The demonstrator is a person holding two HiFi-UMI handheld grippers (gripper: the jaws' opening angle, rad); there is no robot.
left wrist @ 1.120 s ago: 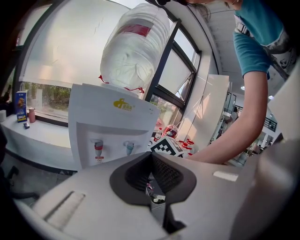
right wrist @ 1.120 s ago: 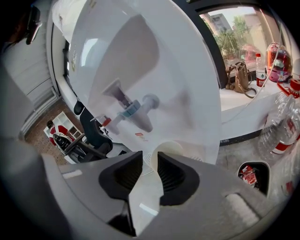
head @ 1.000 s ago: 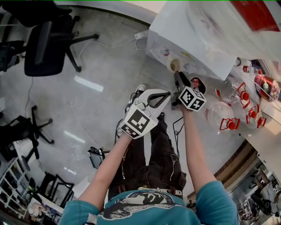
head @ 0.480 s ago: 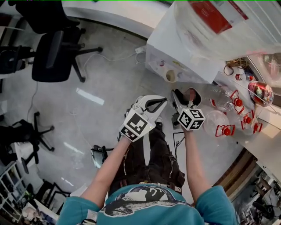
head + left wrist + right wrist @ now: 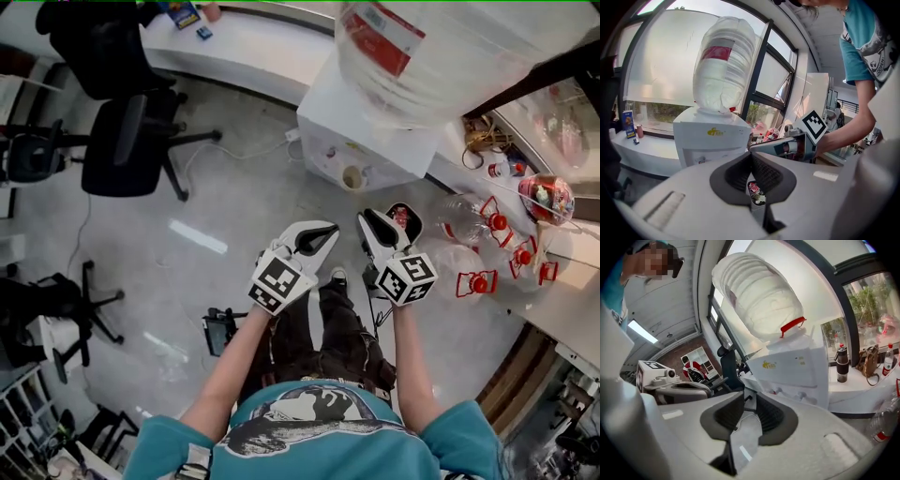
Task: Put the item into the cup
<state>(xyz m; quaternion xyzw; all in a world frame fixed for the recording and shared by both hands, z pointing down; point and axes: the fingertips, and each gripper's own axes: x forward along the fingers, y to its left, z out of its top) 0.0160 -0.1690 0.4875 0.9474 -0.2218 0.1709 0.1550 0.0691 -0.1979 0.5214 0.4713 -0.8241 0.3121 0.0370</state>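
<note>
Beige cup point(image 5: 352, 176), probably paper, sits in the water dispenser's point(image 5: 323, 117) alcove at twelve o'clock from both tongs. Our left tongs point(image 5: 330, 228) are closed on nothing. Our right tongs point(image 5: 370, 222), nearer it, stand narrowly apart, empty. We see no item.

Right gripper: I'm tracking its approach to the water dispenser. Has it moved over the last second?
Yes. In the head view the right gripper has drawn back from the water dispenser, toward the person.
</note>
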